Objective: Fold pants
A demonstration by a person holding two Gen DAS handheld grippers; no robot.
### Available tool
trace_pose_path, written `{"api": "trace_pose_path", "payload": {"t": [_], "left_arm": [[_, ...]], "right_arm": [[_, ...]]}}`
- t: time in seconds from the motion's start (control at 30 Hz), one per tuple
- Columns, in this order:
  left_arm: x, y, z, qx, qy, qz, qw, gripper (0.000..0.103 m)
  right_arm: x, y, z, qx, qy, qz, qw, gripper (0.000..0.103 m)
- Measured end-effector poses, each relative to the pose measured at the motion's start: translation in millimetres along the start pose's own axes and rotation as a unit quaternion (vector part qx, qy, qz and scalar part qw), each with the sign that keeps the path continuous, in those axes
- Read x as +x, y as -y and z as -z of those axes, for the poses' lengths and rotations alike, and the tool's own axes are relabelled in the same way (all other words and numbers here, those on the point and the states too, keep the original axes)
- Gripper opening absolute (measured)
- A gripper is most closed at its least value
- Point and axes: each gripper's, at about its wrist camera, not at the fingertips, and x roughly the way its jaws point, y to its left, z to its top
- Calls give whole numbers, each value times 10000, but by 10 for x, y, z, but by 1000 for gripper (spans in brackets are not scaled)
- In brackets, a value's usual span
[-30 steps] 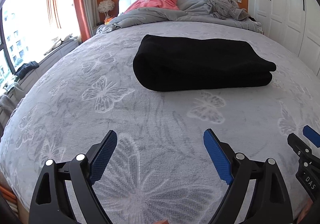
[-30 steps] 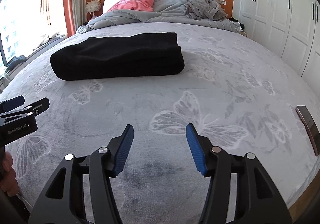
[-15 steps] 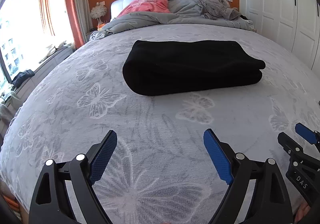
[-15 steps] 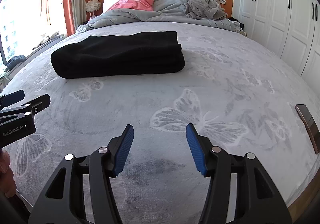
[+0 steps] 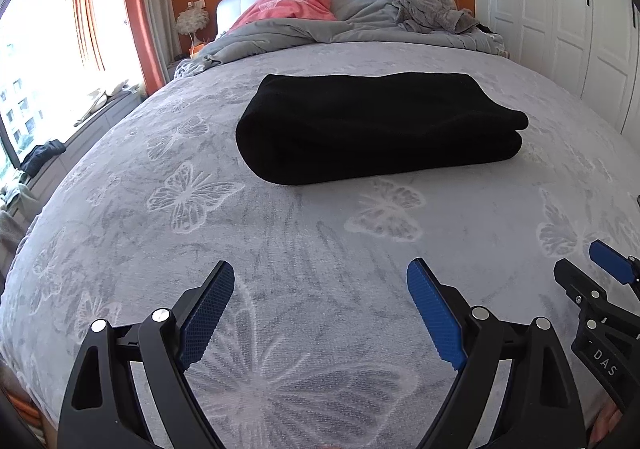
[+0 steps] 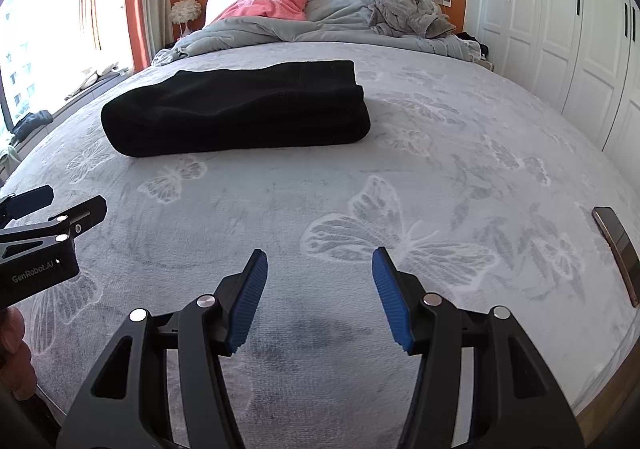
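A: Nearest, at the bottom of each wrist view, the left gripper (image 5: 320,313) and the right gripper (image 6: 320,299) hang over the bed (image 5: 320,249) with jaws spread, pinching nothing.

B: Any change?

A: Hardly. In the left view the black pants (image 5: 376,129) sit a little lower than a second ago; the bundle itself looks the same. The fold seems finished.

B: And its lie?

A: Mid-frame, folded flat, long axis running left to right, well apart from both grippers.
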Motion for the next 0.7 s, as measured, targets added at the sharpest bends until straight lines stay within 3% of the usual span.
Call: {"api": "trace_pose_path", "payload": {"t": [0.2,0.53,0.7], "left_arm": [[37,3,11,29,-47,17,10000,86],[-12,8,27,30,194,-203,9996,84],[5,-32,17,-78,117,-111,9998,83]], "right_arm": [[2,-20,3,6,-13,2,10000,53],[-1,-44,20,63,-21,31,10000,54],[-6,-62,25,89,-12,60,9999,60]]}}
